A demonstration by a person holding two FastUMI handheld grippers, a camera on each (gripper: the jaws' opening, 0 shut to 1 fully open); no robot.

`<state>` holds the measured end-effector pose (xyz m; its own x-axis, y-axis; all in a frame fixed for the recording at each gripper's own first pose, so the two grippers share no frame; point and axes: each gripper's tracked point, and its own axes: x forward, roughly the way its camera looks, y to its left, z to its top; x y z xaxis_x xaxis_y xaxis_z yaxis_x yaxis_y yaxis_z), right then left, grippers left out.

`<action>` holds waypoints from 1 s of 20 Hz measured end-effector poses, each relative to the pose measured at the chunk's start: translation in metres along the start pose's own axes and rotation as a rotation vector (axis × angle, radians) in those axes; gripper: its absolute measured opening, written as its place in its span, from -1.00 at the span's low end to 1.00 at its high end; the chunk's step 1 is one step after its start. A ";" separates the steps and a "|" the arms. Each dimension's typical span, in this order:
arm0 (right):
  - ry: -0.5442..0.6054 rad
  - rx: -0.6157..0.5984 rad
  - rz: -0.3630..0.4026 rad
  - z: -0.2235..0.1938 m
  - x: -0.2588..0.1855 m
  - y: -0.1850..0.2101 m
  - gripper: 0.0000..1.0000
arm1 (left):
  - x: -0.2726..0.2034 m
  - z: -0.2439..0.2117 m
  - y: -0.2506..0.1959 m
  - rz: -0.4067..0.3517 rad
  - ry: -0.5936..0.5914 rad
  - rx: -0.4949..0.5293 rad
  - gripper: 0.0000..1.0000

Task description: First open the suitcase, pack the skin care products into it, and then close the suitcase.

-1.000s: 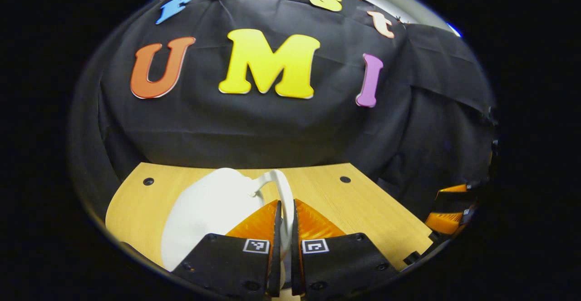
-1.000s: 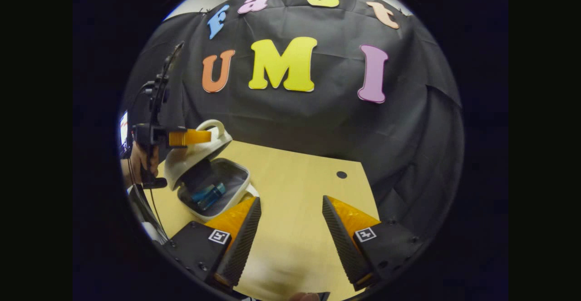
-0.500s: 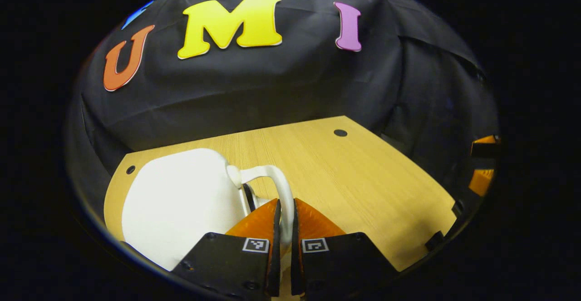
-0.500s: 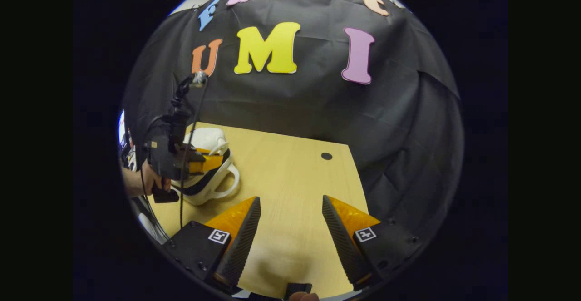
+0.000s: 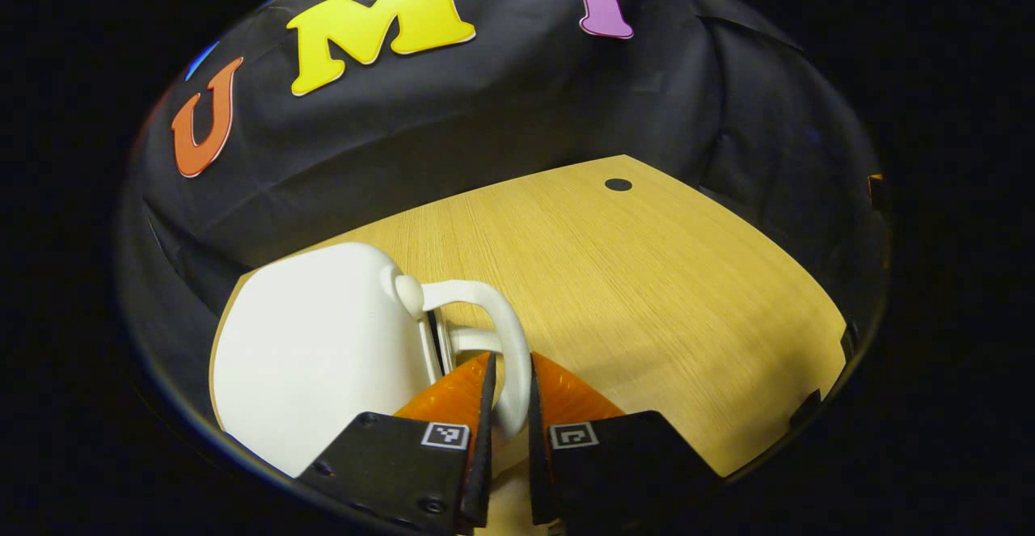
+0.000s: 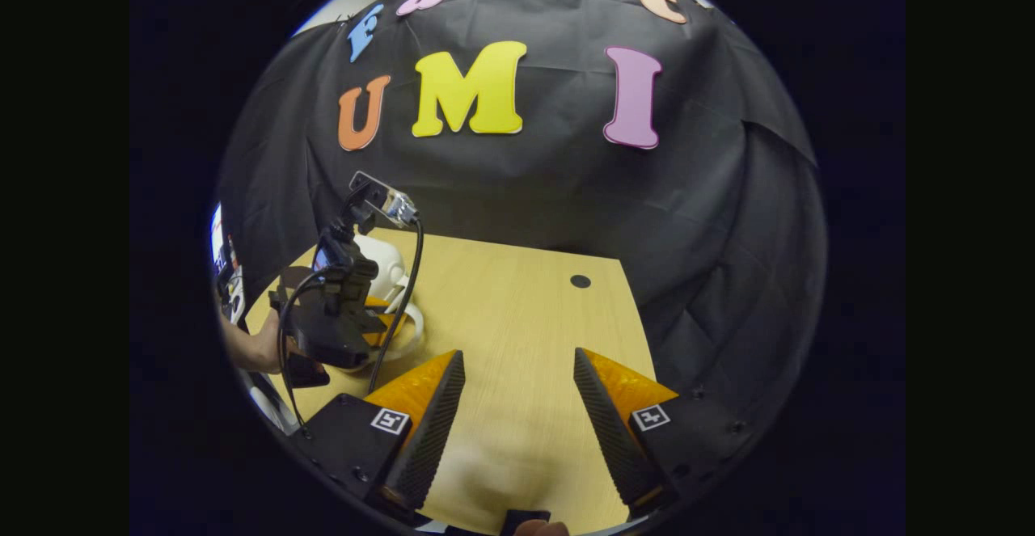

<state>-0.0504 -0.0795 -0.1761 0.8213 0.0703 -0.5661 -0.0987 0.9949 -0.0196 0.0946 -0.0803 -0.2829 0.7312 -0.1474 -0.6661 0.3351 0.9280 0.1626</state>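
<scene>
The small white suitcase [image 5: 315, 350] lies with its lid down on the wooden table [image 5: 647, 277], so its inside is hidden. Its curved white handle [image 5: 485, 297] runs down between my left gripper's fingers. My left gripper [image 5: 511, 362] is shut on that handle. In the right gripper view the suitcase [image 6: 386, 265] lies at the far left, half covered by the left gripper [image 6: 340, 322] and the hand [image 6: 259, 346] holding it. My right gripper [image 6: 517, 354] stands open over bare table [image 6: 517, 301], well to the right of the suitcase, with nothing between its fingers.
A black cloth wall runs along the table's far edge and right side. A small dark hole [image 5: 618, 184] marks the far right of the tabletop, also seen as the hole [image 6: 580, 281] beyond my right gripper. A cable [image 6: 400, 293] hangs from the left gripper.
The suitcase lid, raised a second ago with products visible inside, has swung down shut, my left gripper holding its handle throughout. The right gripper stayed open and hardly moved.
</scene>
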 end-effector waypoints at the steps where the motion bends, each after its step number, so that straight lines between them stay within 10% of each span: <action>1: -0.006 0.003 0.002 0.003 0.001 -0.001 0.58 | -0.003 0.003 -0.003 -0.015 0.005 -0.021 -0.49; 9: -0.190 0.003 0.027 0.086 0.001 0.014 0.63 | -0.110 0.110 0.026 0.055 -0.310 -0.184 0.49; 11: -0.287 0.005 0.019 0.127 -0.004 0.021 0.62 | -0.154 0.156 0.048 0.121 -0.464 -0.216 1.00; 20: -0.553 0.031 -0.026 0.235 -0.034 0.064 0.61 | -0.268 0.234 0.095 0.256 -0.787 -0.199 1.00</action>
<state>0.0473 -0.0016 0.0357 0.9968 0.0644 -0.0481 -0.0645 0.9979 0.0006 0.0692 -0.0331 0.0816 0.9950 -0.0514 0.0856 0.0464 0.9972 0.0589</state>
